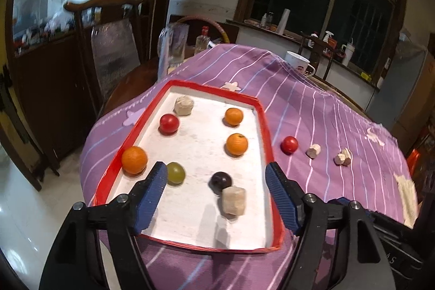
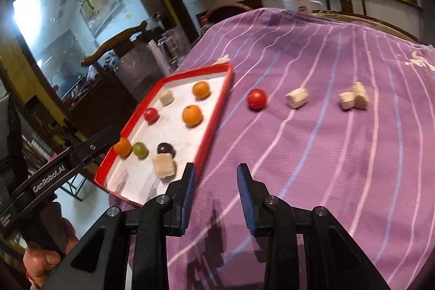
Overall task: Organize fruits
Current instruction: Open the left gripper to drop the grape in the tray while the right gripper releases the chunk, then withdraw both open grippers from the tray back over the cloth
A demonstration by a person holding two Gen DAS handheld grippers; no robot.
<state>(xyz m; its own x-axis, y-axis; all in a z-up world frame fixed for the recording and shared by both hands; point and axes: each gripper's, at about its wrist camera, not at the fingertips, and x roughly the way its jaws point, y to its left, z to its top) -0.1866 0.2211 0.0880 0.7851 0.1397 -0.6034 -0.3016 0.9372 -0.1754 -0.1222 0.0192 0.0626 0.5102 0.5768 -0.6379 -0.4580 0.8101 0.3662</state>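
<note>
**Fruit in red-rimmed tray, more loose on striped cloth**

Left hand-held gripper (image 1: 216,178) released, jaws spread wide over the near half of the red-rimmed tray (image 1: 267,132), gripping nothing. Inside the tray, centre of the left wrist frame: three oranges (image 1: 237,144), a red tomato (image 1: 169,123), a green grape (image 1: 175,173), a dark plum (image 1: 220,182) touching a pale beige chunk (image 1: 233,200), and another beige chunk (image 1: 183,105) at the far end.

Right hand-held gripper (image 2: 216,178) at lower centre of its frame, blue pads narrowly parted, empty, above the purple striped cloth (image 2: 312,154) on the worktop, just right of the tray's near corner. Loose on the cloth, right of the tray: a second red tomato (image 2: 256,99), then one beige chunk (image 2: 297,98), then two touching chunks (image 2: 354,99) further right. White mug (image 2: 297,3) at the far edge, upper centre.
</note>
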